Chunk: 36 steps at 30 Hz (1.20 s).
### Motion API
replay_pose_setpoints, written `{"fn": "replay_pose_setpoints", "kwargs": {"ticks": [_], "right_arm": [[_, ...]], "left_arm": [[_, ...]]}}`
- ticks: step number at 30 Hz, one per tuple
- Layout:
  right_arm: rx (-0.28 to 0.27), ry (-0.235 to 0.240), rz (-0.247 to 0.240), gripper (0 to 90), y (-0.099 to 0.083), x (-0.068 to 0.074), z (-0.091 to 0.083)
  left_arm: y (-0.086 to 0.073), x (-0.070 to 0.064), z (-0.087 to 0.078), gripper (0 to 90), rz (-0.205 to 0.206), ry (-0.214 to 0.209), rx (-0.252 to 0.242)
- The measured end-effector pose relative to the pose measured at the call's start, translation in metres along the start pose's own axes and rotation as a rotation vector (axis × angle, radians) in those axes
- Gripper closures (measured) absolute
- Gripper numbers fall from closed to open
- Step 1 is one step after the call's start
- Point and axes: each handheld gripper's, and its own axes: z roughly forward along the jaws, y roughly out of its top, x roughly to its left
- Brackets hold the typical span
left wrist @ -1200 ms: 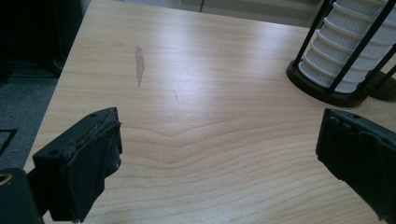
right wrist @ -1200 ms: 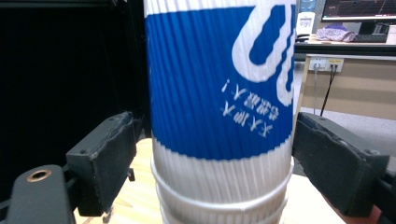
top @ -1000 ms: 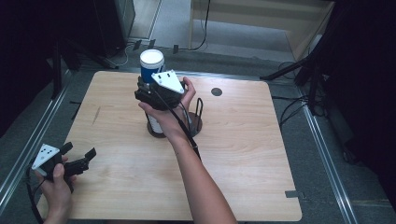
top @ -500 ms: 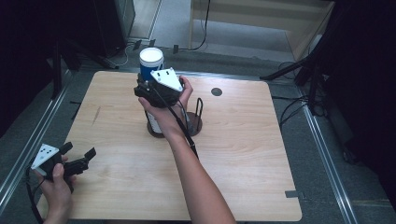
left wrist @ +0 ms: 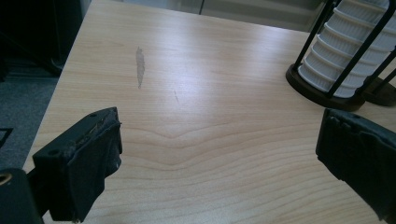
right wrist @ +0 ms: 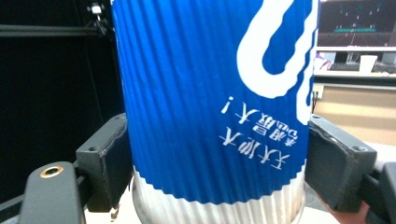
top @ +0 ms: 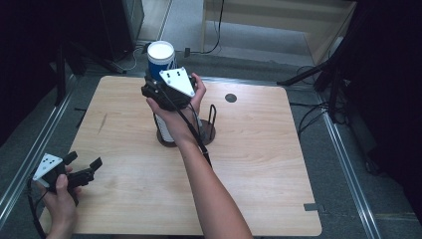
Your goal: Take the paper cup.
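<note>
In the high view, a stack of cups is seen standing in a dark wire holder near the middle of the table, capped by an upside-down blue cup with a white base uppermost. The right gripper is held against the blue cup, just above the holder, with its grey plate facing up; the cup is raised on the stack. The left gripper is held well apart from the holder, at the near left corner of the table, jaws spread and nothing between them. In the left gripper view, the two black jaws are seen wide apart over bare wood, with a grey smear beyond them; the holder's base and ribbed white cups are noted at the far right. In the right gripper view, the blue cup is seen between the jaws, both pads pressed against its ribbed sides; its white print reads upside down, and a ribbed white cup shows beneath its rim.
</note>
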Motion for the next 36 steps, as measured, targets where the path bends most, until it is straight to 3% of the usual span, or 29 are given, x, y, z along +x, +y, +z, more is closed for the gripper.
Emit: {"fn": "replay_pose_setpoints", "kwargs": {"ticks": [13,22,36], "right_arm": [[-0.086,-0.018,-0.005,18.3,0.024,0.003,-0.005],[-0.134,-0.015,-0.009,18.3,0.042,0.005,-0.018],[-0.149,-0.066,-0.025,18.3,0.052,-0.016,-0.039]], "left_arm": [[0.000,0.001,0.000,1.3,-0.004,0.000,0.001],[0.000,0.001,0.000,1.3,-0.002,-0.001,0.003],[0.000,0.000,0.000,1.3,-0.002,-0.001,0.005]]}}
